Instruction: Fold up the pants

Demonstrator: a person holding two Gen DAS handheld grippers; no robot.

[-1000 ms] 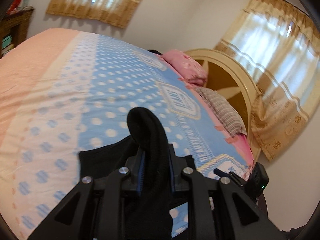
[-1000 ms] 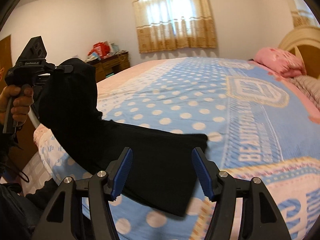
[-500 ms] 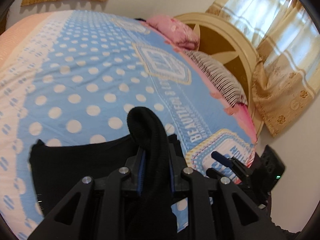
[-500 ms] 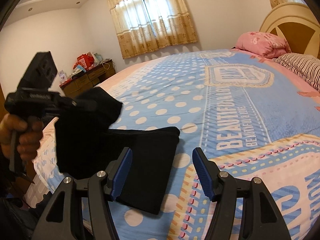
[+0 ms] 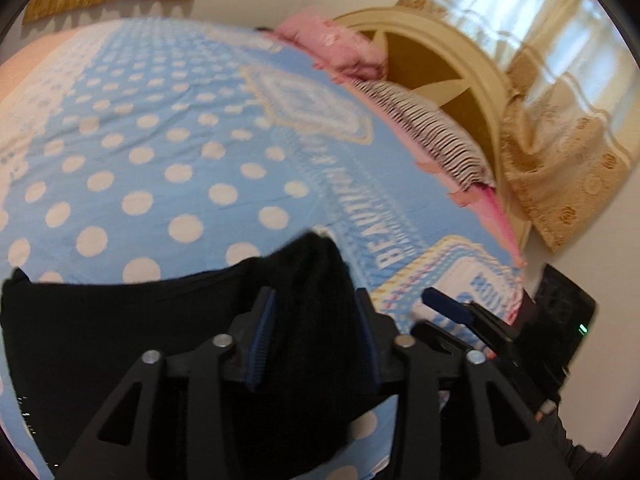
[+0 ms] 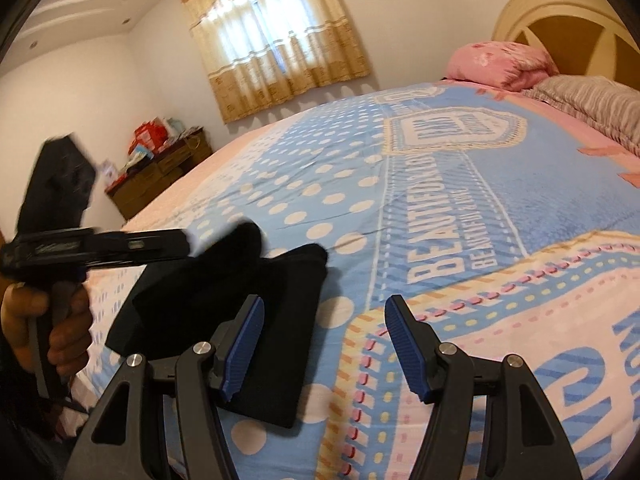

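Two views, differing: left gripper [image 5: 316, 336] opening, black pants [image 5: 120, 320] fold between loosened pads, versus pinched tight before; right gripper [image 6: 324, 344] spread, empty, over folded pants on bedspread [image 6: 440, 184]; hand [image 6: 48, 320] only there; farther, dresser [image 6: 160, 176].

Light: soft daylight through curtained windows [image 6: 276, 36], room evenly bright.
Glare: right-hand curtain [image 5: 560, 60] washed out, almost white.
Shadows: faint, scalloped under the curtain hem on the wall.
Blur: left gripper [image 6: 92, 246] smeared in the right view; bedspread [image 5: 160, 140] print soft in the left view.
Dark spots: pants [image 6: 256, 300] read as flat black, no detail.
Edges: fisheye bends bed and headboard; black corners.
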